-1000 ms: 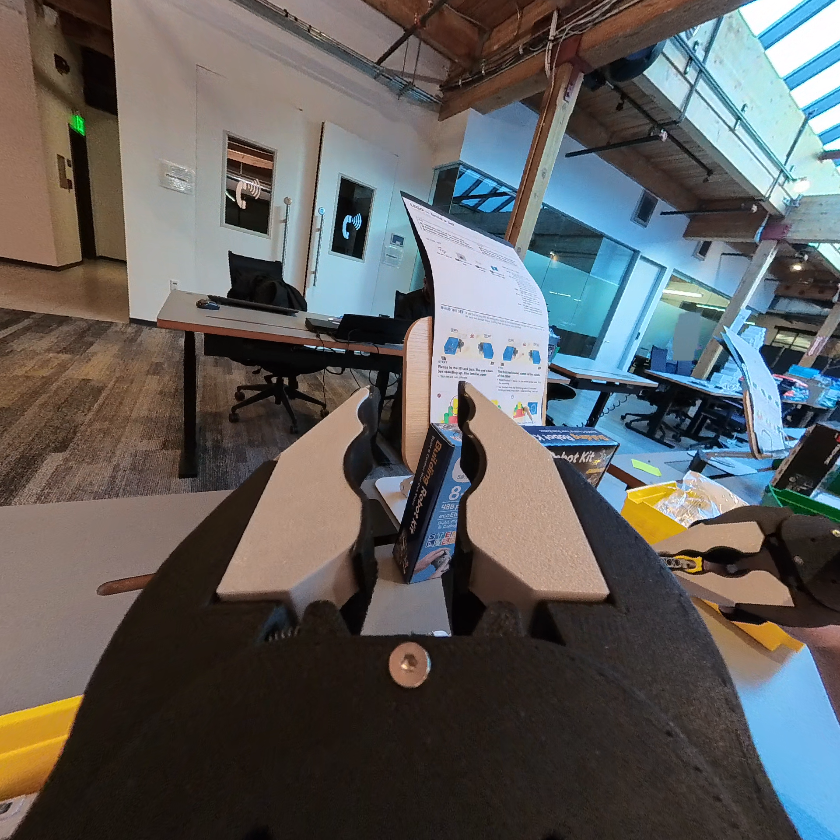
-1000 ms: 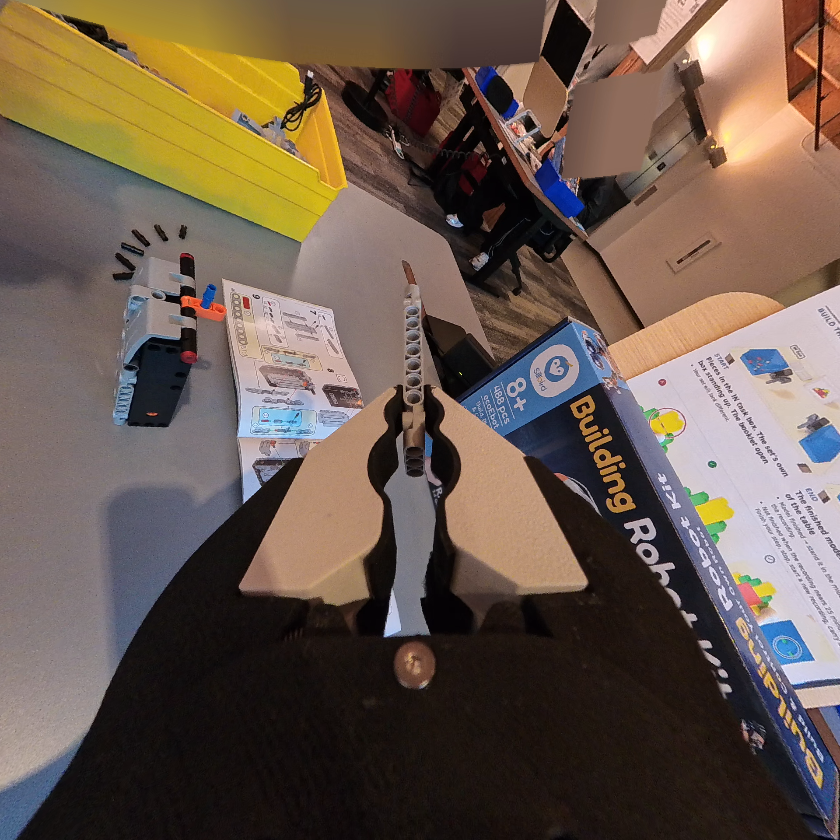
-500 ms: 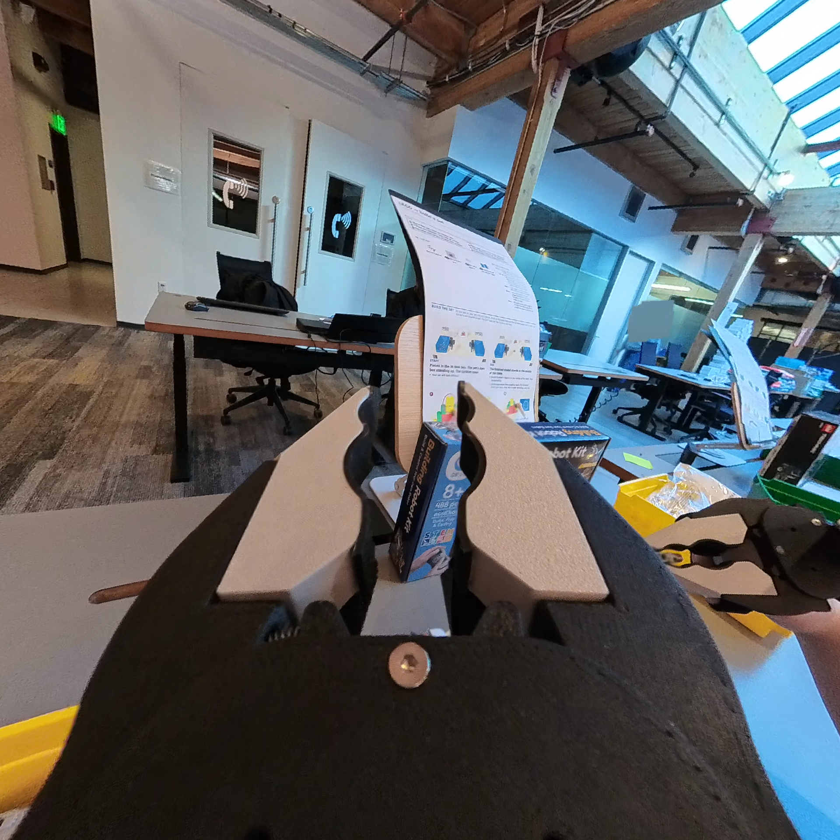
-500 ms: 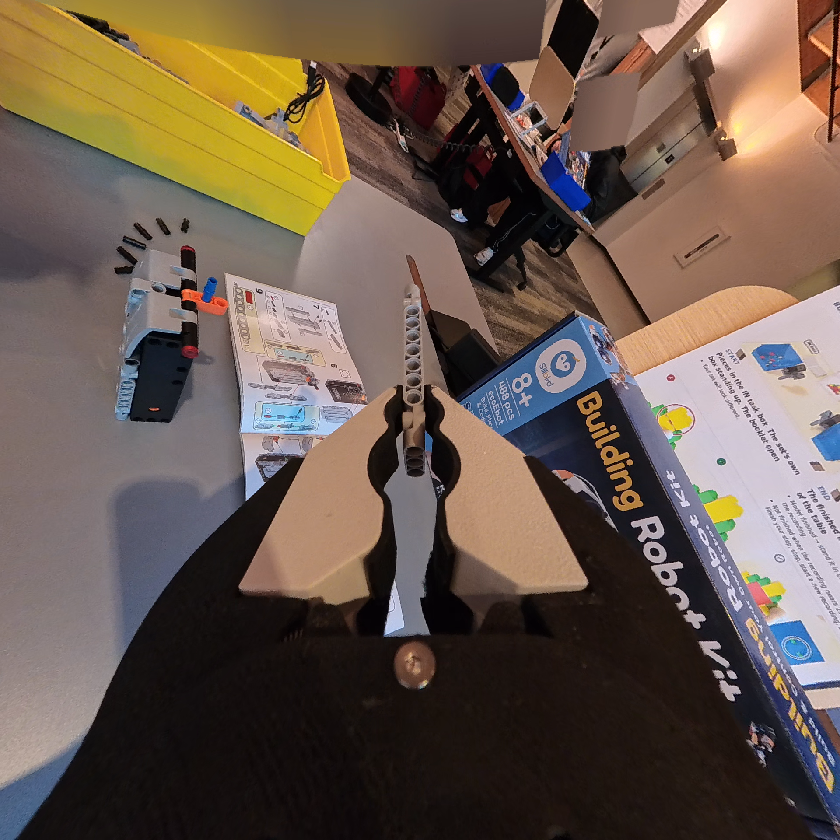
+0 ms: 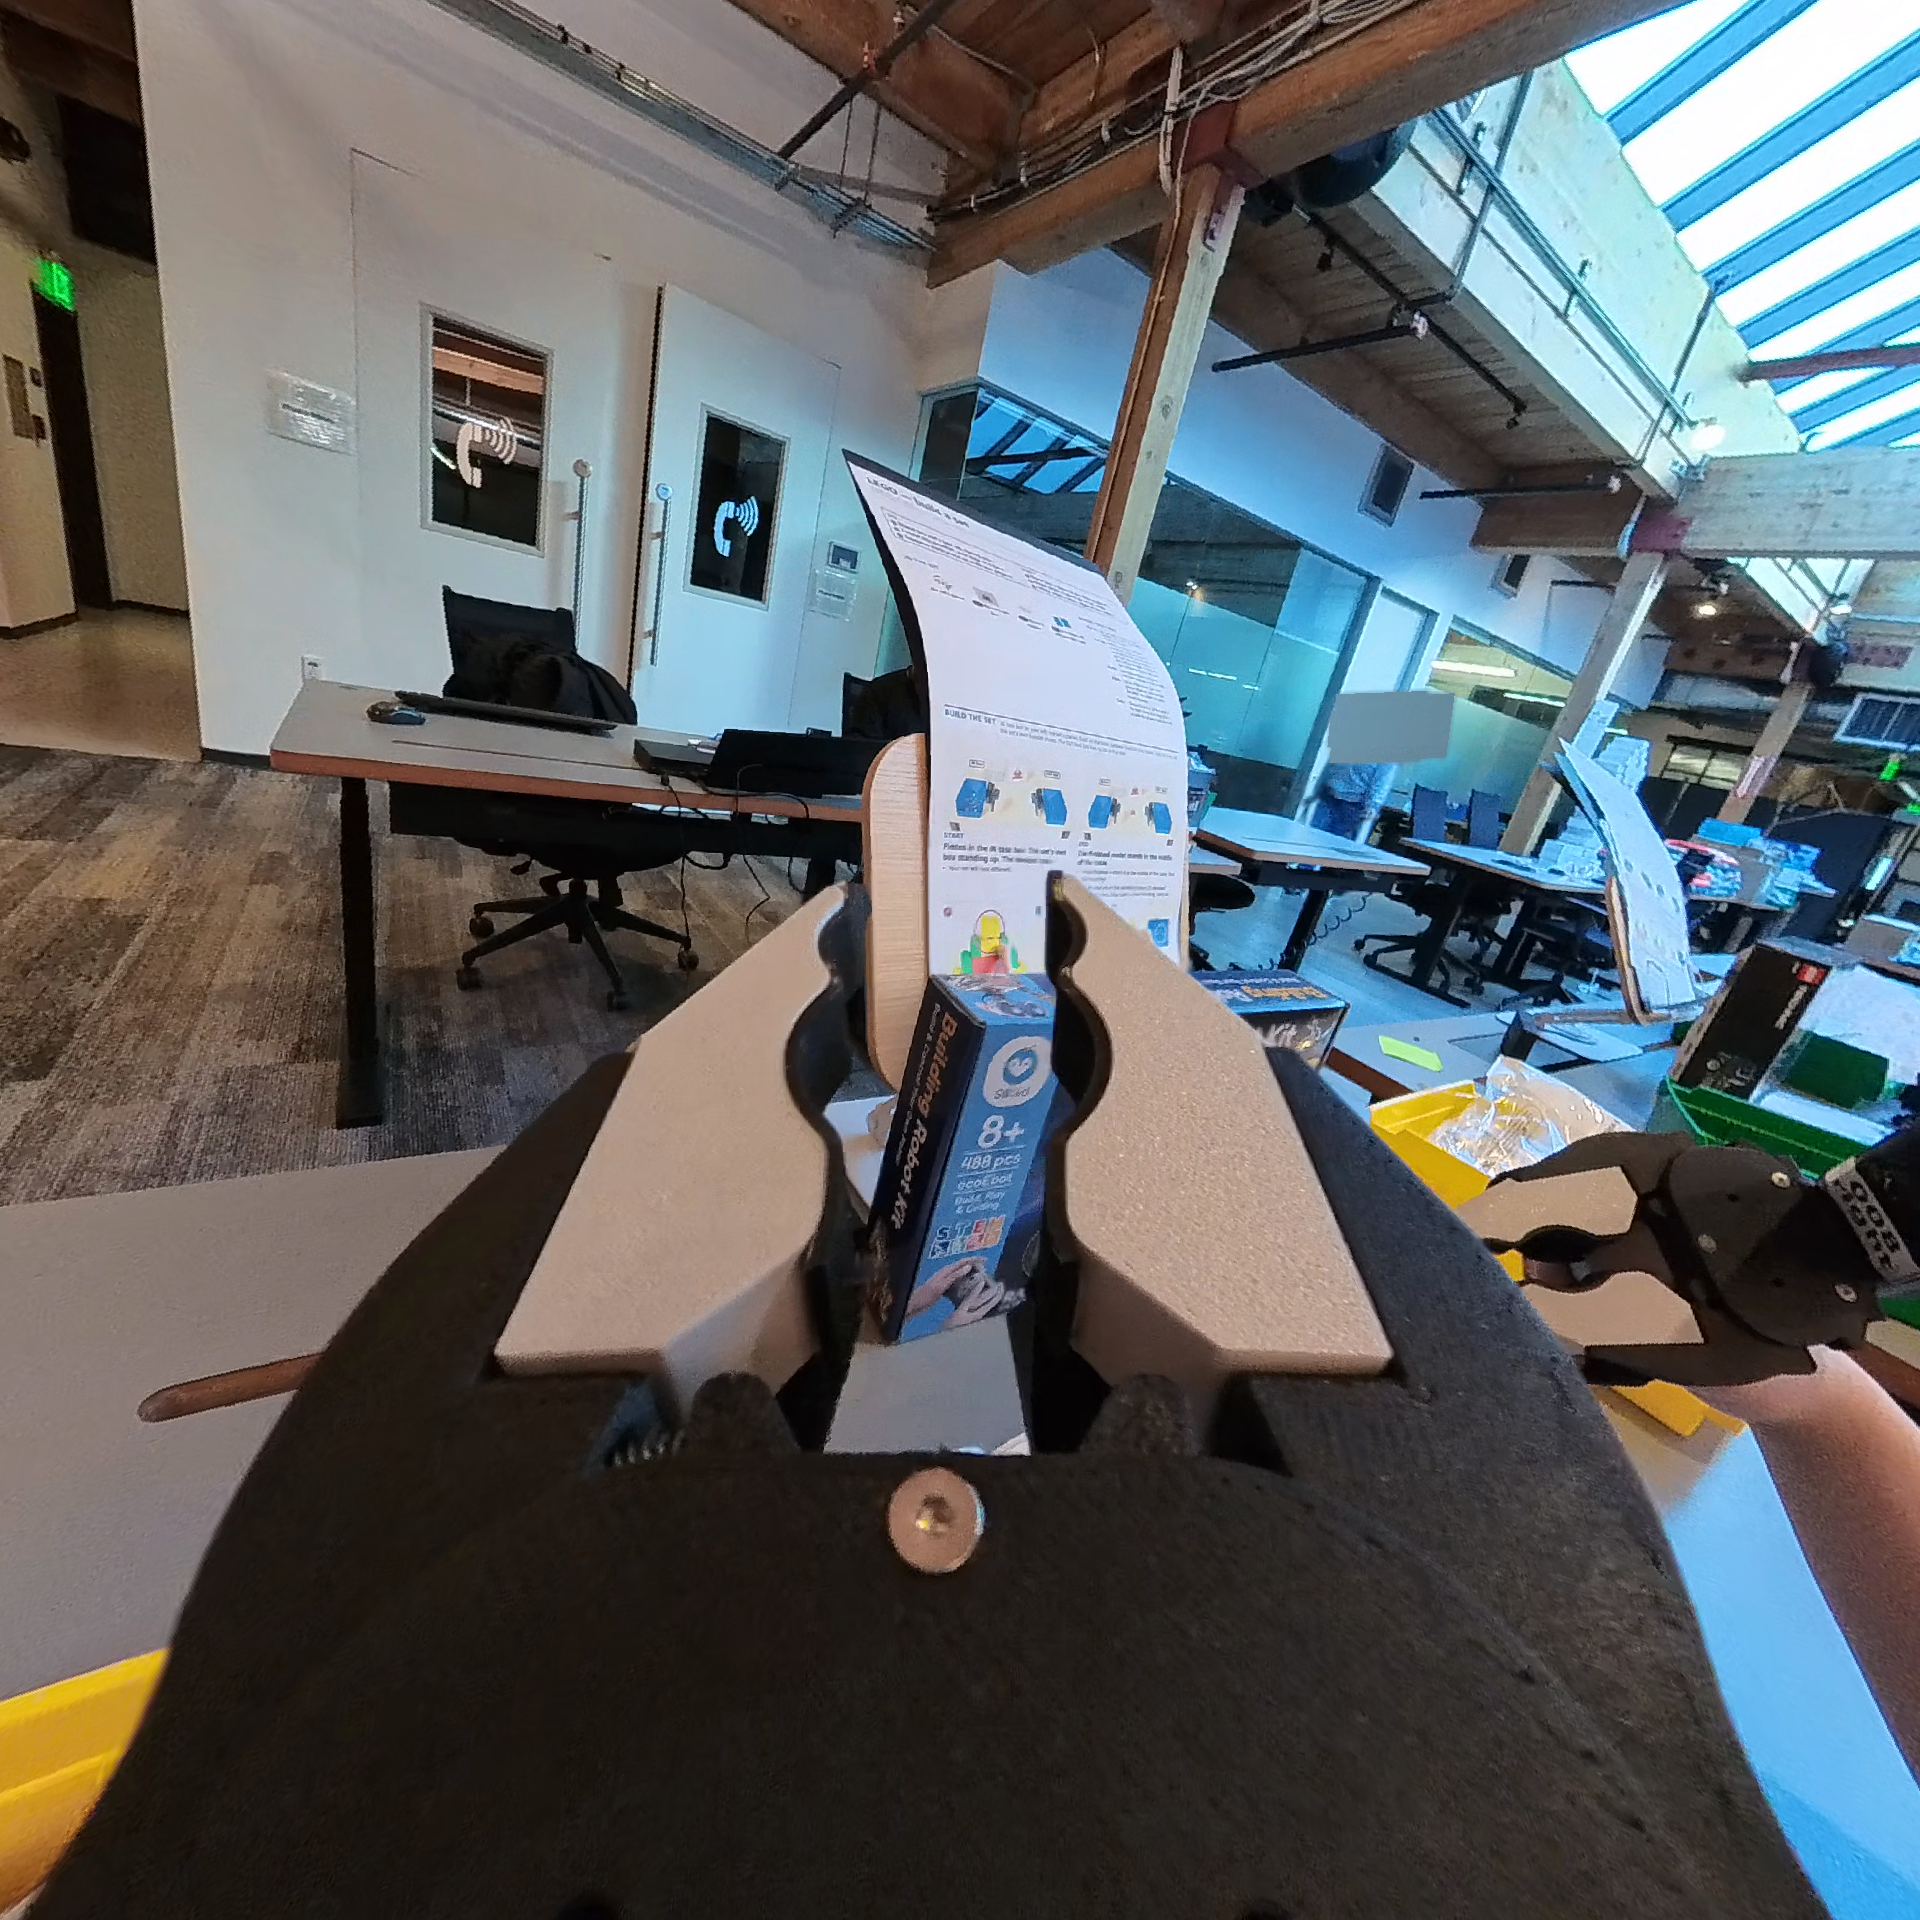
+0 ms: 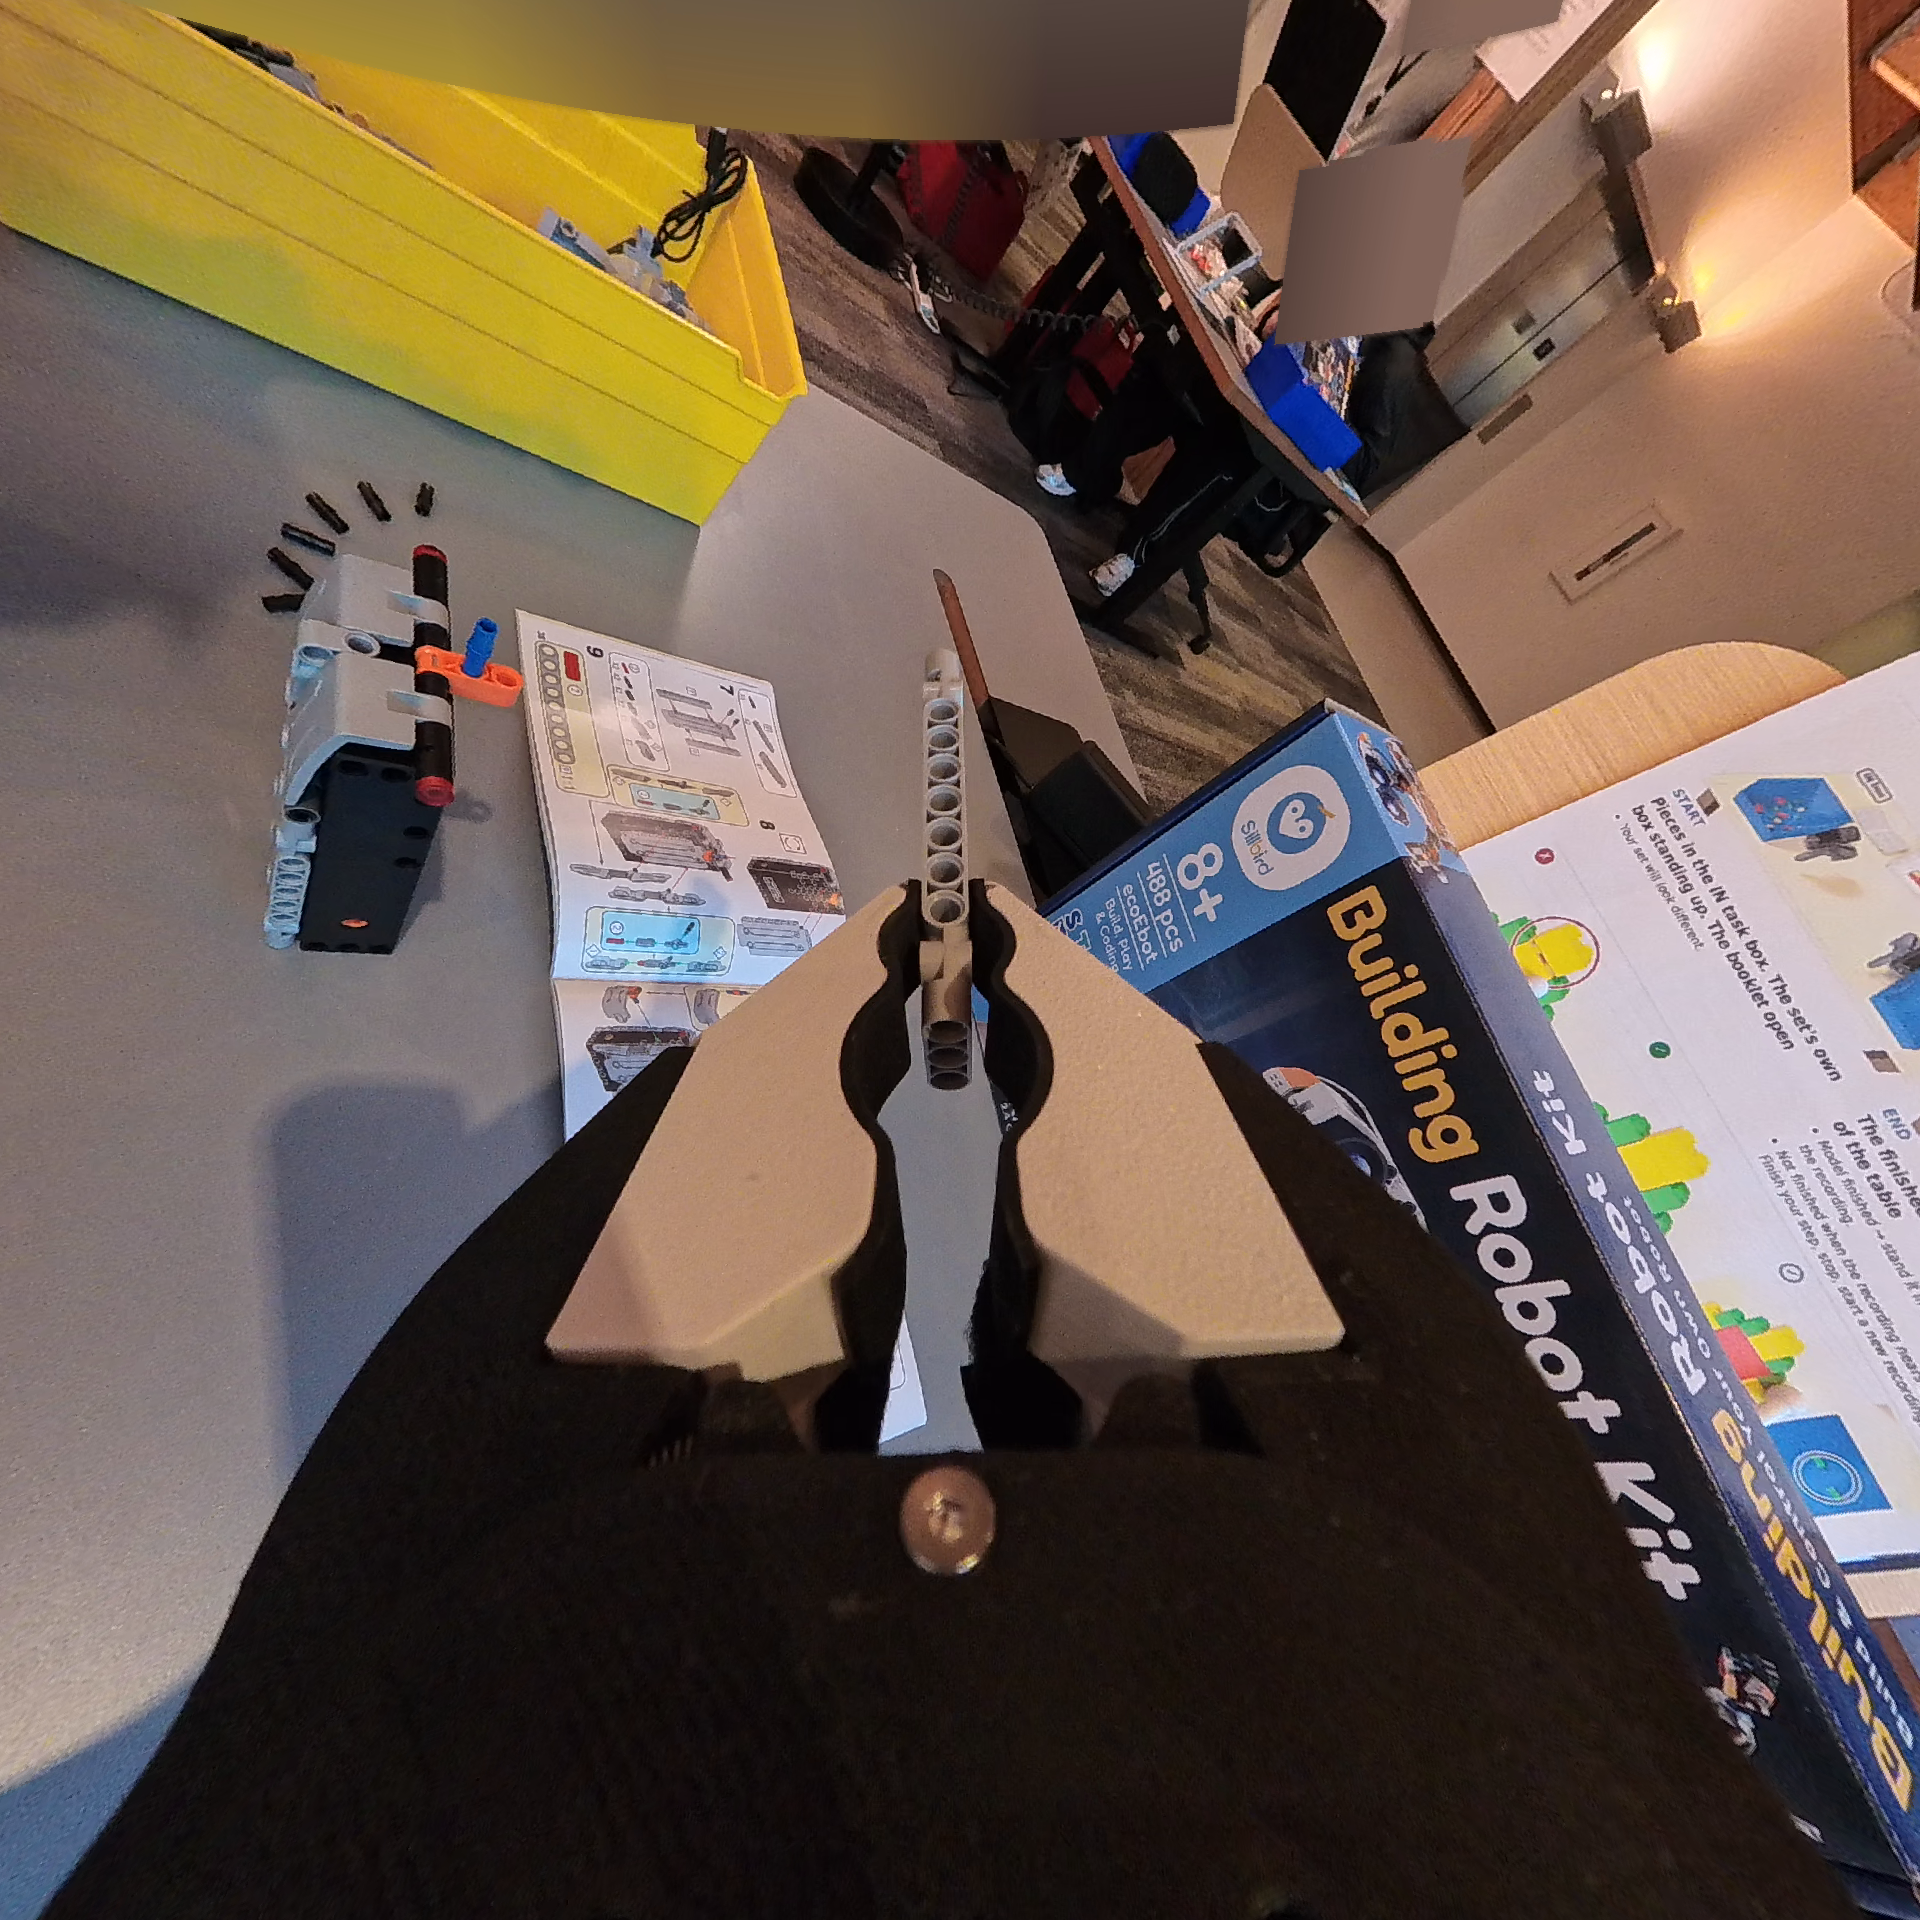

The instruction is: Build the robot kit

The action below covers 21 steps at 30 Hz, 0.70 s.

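Right tongs pinching a grey perforated beam; left tongs spread and empty above the desk.

I note the right tongs [image 6: 948, 914] pressed together on the grey beam [image 6: 943, 790], which projects forward over the grey desk [image 6: 156, 1091]. Beneath it lies an open instruction booklet [image 6: 665, 810]; a grey-and-black assembly [image 6: 358, 748] sits left of that, a yellow bin [image 6: 416, 260] beyond. My left tongs [image 5: 951, 904] stand spread, framing an upright blue kit box [image 5: 966, 1164] without touching it.
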Available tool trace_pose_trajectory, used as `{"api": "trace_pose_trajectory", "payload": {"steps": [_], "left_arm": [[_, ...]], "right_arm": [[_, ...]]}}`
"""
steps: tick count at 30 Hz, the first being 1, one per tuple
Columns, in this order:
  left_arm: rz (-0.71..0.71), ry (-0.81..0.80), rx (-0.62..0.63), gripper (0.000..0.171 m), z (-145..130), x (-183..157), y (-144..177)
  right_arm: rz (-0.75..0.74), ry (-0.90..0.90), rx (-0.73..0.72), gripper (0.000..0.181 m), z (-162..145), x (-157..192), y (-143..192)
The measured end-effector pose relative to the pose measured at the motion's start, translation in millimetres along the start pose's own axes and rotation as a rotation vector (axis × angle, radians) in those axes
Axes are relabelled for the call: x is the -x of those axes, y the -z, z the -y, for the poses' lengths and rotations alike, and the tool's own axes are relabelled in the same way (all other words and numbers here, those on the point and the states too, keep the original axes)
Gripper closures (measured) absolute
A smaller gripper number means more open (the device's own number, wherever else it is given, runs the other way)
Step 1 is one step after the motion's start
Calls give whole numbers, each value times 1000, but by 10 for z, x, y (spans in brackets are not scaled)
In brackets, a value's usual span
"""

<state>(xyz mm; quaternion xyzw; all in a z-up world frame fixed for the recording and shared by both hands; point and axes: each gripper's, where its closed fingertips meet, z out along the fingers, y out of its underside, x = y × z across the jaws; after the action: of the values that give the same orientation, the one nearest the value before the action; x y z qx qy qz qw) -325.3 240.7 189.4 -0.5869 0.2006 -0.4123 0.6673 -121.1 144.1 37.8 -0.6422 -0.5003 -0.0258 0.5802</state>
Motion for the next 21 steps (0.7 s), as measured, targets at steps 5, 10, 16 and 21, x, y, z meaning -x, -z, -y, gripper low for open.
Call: {"api": "trace_pose_trajectory", "payload": {"steps": [5,10,16,21], "left_arm": [[-20,10,-2,139,7,-29,4],[-45,-14,-1,138,13,-57,24],[-298,81,-50,102,110,-462,55],[-650,24,-95,112,196,-1198,249]], "right_arm": [[3,-3,8,174,-27,3,-10],[6,-7,1,174,-24,4,-13],[-19,10,-59,174,195,-48,154],[-92,96,-134,175,598,-121,529]]}}
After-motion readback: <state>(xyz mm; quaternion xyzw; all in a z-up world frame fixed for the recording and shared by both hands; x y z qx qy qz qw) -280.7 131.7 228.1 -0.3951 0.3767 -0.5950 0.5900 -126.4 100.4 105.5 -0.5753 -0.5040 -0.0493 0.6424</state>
